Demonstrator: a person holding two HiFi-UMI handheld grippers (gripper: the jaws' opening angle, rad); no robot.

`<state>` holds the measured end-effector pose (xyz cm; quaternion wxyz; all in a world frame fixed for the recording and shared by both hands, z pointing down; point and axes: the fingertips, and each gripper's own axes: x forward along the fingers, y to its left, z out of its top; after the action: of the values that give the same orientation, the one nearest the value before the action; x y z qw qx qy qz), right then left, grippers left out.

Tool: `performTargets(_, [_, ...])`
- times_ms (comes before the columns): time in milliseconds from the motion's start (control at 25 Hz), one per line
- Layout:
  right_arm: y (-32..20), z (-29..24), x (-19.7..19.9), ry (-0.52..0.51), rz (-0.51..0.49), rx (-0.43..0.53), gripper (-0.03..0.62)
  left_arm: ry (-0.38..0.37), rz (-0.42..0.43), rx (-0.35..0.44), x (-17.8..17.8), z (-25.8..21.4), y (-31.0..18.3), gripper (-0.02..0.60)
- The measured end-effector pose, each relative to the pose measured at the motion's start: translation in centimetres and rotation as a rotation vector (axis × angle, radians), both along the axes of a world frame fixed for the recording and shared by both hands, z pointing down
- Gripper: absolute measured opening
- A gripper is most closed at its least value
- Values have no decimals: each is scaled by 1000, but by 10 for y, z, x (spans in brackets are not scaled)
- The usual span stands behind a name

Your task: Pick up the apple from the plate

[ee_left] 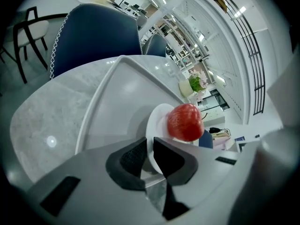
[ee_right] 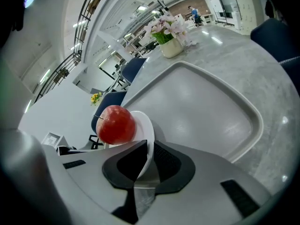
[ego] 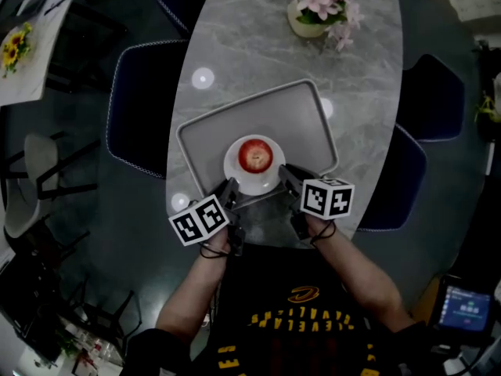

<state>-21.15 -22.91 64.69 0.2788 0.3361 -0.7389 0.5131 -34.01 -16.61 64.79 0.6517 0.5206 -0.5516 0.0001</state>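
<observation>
Gripped the plate (ego: pixel 233 171) by its near rim from both sides: left gripper (ego: pixel 232 186) on the near-left edge, right gripper (ego: pixel 286 172) on the near-right edge. Found, in each gripper view, the thin white rim pinched between the dark ribbed jaws, these nearly together on it. Found the apple (ego: pixel 255 156), red and stem up, on the plate's middle, touched by neither pair of jaws. Placed the plate over the near half of a grey tray (ego: pixel 203 131) on the marbled tabletop (ego: pixel 258 45). Could not tell whether resting on the tray or raised off it. Saw pink flowers (ego: pixel 317 6) in a pot at the far end, well apart from the tray, and blue chairs (ego: pixel 141 100) round the tabletop.
</observation>
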Motion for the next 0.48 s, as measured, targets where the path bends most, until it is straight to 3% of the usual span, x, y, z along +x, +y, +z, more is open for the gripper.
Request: performTargets(480, [23, -18, 67, -17, 91, 46, 52, -15, 109, 43, 64, -19, 11, 46])
